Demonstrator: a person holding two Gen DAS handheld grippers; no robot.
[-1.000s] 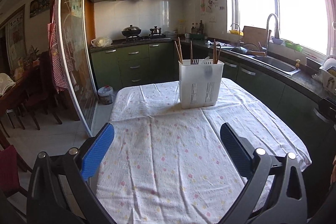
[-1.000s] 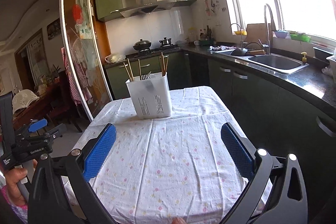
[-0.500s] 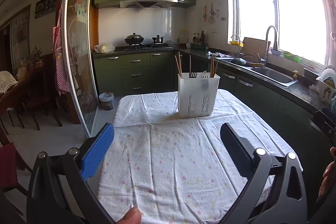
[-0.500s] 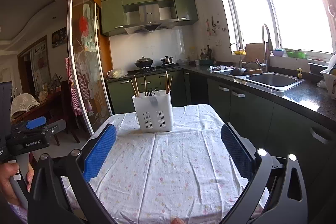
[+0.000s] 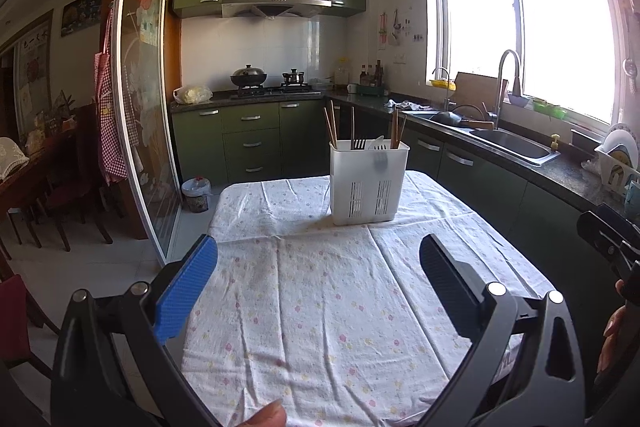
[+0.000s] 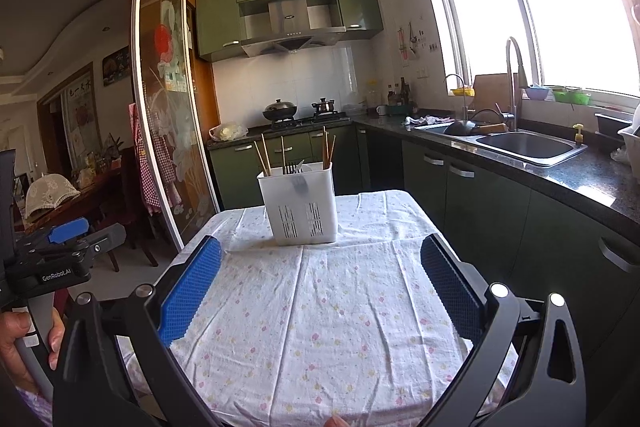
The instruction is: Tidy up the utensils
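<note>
A white slotted utensil holder (image 5: 369, 182) stands at the far end of the table with the floral cloth (image 5: 320, 299). Chopsticks (image 5: 330, 126) and forks (image 5: 358, 143) stand upright in it. It also shows in the right wrist view (image 6: 299, 206), with chopsticks (image 6: 262, 155) sticking up. My left gripper (image 5: 318, 277) is open and empty, held above the near part of the table. My right gripper (image 6: 318, 279) is open and empty too, well short of the holder. The left gripper's body (image 6: 52, 263) shows at the left edge of the right wrist view.
A glass sliding door (image 5: 146, 115) stands left of the table. Green cabinets and a dark counter with a sink (image 5: 508, 143) run along the right. A stove with a wok (image 5: 248, 79) is at the back. Chairs (image 5: 60, 195) stand in the room at left.
Both grippers have drawn back and tilted up, so the holder looks smaller and farther away. Both stay open and empty.
</note>
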